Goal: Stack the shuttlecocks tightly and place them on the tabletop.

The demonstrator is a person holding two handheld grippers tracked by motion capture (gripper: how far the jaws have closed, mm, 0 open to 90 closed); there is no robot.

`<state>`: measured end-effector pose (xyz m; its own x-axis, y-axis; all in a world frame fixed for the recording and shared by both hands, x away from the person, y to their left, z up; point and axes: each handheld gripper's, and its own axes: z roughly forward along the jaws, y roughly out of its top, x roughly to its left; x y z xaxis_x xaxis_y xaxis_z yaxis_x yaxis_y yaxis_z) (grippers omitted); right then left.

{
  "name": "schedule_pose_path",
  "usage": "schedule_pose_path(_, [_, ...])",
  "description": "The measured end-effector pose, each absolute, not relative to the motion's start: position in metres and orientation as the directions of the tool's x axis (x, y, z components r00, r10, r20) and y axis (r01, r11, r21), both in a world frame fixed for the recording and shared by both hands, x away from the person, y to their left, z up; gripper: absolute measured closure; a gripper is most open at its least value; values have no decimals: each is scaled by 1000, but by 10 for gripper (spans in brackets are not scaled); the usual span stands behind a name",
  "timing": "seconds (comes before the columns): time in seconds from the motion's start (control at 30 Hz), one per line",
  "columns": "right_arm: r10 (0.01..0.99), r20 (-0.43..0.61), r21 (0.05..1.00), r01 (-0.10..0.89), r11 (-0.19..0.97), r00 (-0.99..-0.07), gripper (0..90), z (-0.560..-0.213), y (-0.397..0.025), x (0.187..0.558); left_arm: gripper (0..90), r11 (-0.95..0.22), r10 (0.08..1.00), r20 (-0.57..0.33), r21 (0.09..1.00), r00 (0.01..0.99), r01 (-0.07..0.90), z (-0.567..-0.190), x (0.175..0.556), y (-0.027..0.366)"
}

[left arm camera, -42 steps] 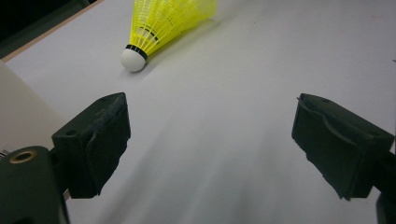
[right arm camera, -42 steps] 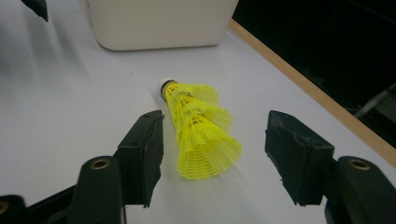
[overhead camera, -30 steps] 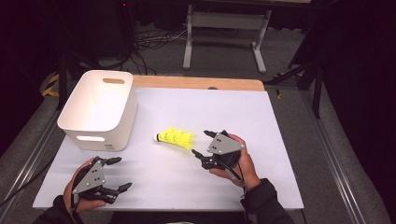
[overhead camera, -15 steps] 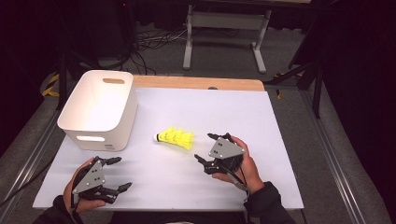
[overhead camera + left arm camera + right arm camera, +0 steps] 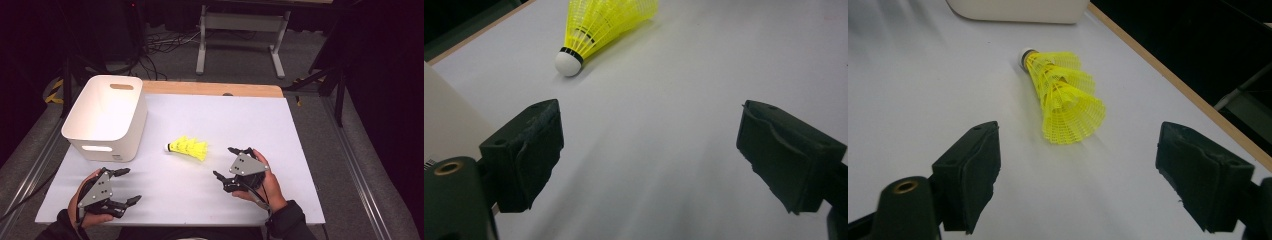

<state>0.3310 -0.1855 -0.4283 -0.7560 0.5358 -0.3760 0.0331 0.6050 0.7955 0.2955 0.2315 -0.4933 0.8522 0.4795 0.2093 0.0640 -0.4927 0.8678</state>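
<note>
The yellow shuttlecocks lie nested mid-table, near the white bin. The right gripper, jaws spread, faces their skirt for a grasp. The left gripper rests released.

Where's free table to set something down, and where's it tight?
Widest bare stretch: the table's far right, between the wooden back edge and the shuttlecocks, out to the right edge. Also bare: the front strip between left gripper and right gripper. Tight: the left side, taken by the white bin, and the narrow gap between bin and shuttlecocks.
</note>
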Motion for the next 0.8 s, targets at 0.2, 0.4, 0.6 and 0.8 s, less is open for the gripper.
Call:
schedule_pose_path(0.2, [539,-378,795,35,606,-753,193,-434,-191,329,121,-491,480,206,868,853,67,-494,296,231])
schedule_pose_path(0.4, [545,-386,789,40,613,-744,193,-440,-196,327,121,-490,480,205,869,853,67,-494,296,230])
schedule_pose_path(0.6, [550,-396,782,44,622,-735,193,-446,-202,325,121,-487,482,199,871,853,72,-494,297,230])
schedule_pose_path(0.8, [561,-397,780,55,623,-727,193,-451,-208,323,121,-486,482,197,871,854,74,-495,297,229])
